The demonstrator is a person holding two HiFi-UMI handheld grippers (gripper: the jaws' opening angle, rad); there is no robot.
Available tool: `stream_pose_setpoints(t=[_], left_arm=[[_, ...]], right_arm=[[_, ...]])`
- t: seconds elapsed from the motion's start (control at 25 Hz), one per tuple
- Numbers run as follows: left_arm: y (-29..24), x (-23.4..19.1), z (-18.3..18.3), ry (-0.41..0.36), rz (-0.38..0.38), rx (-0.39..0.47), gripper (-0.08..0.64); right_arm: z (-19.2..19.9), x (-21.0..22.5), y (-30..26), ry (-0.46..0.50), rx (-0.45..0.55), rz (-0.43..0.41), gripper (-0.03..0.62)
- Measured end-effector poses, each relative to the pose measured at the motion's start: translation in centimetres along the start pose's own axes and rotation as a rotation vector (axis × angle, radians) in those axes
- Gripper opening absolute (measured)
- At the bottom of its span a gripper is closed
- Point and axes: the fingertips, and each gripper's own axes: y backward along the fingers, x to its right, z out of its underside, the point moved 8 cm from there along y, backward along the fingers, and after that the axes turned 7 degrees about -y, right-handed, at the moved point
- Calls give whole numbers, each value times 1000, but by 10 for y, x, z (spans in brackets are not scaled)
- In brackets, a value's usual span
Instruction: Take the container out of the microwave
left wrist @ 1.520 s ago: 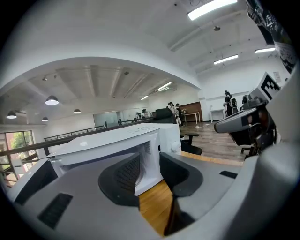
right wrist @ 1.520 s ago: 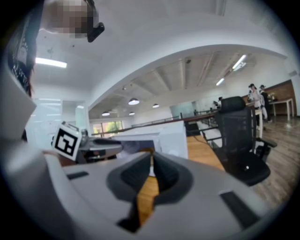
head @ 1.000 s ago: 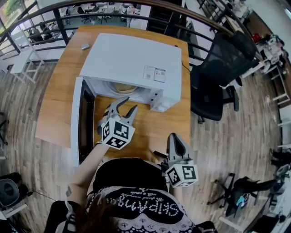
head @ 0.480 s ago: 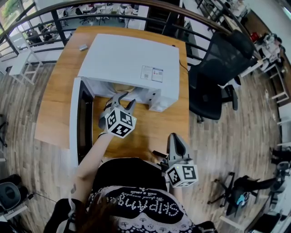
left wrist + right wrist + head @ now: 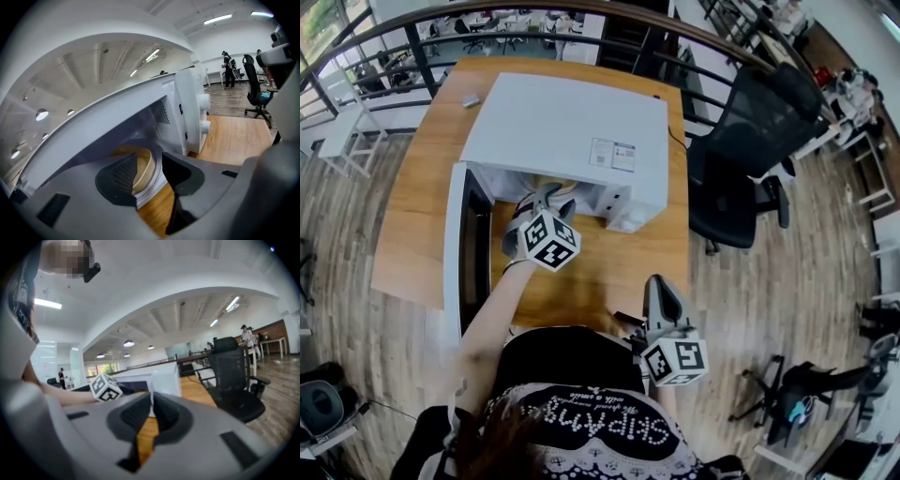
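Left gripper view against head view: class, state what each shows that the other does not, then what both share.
Only the left gripper view clearly shows the tan round container, inside the cavity beyond the left tool's parted jaws. Only the head view shows the right tool, held low near the person's body, and the open door of the white microwave. Both show that microwave, the wooden table and a black office chair.

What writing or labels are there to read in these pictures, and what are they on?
Sticker on the microwave top: print too small to read.
Shirt print: large letters upside down, too distorted to read surely.
Left gripper and right gripper cubes: square patterns, no words.
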Motion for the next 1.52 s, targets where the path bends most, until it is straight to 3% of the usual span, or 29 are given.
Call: stream_pose_setpoints(t=[0.44,1.08,1.32,1.52], left_arm=[[-18,-4,12,-143,22,-47,176],[-50,-2,21,-334,117,-127,174],[-60,0,25,-378,148,-153,173],[-65,3,29,-413,145,-152,132]], right_arm=[[2,4,4,-14,-3,21,40],[2,8,2,-24,-21,52,40],[2,12,0,-29,-37,73,40],[1,13,-7,-31,-41,75,40]])
